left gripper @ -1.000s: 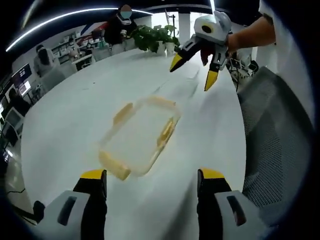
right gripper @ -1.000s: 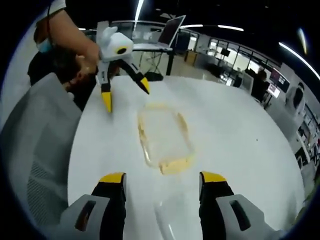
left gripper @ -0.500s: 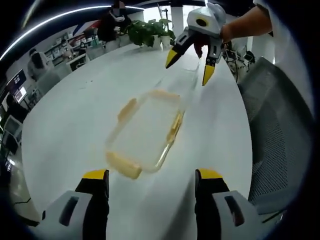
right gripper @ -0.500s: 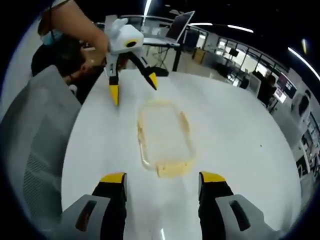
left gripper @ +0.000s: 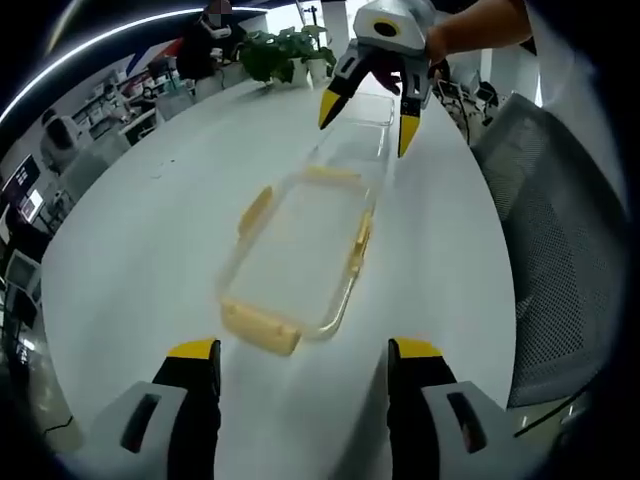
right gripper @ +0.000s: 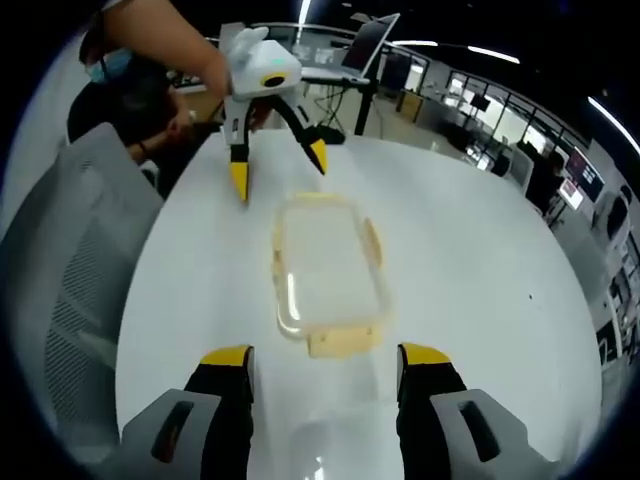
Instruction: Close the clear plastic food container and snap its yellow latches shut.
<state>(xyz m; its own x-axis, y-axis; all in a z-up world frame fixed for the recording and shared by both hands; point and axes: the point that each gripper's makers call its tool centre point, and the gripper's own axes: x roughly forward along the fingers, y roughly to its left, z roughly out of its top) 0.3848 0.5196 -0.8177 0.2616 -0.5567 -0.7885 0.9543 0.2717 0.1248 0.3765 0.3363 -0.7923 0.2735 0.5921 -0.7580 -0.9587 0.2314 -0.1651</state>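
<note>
A clear plastic container (left gripper: 300, 250) with yellow latches (left gripper: 260, 328) lies flat on the white table (left gripper: 150, 220). My left gripper (left gripper: 303, 352) is open just short of its near end latch. Beyond its far end lies a clear lid (left gripper: 368, 125), and my right gripper (left gripper: 367, 122) hangs open over that lid, held by a hand. In the right gripper view the container (right gripper: 325, 265) lies lengthwise ahead, its near latch (right gripper: 343, 343) just in front of my open right gripper (right gripper: 326, 355). The left gripper (right gripper: 279, 172) is open above its far end.
A grey mesh chair (left gripper: 560, 250) stands at the table's edge, also seen as the chair (right gripper: 60, 300) in the right gripper view. Potted plants (left gripper: 285, 50) stand at the far rim. A laptop (right gripper: 370, 45) sits on a desk behind. People are at the back.
Both cameras have moved closer to the container, which now looms larger. The right gripper has come in over the clear lid. Both grippers stay open.
</note>
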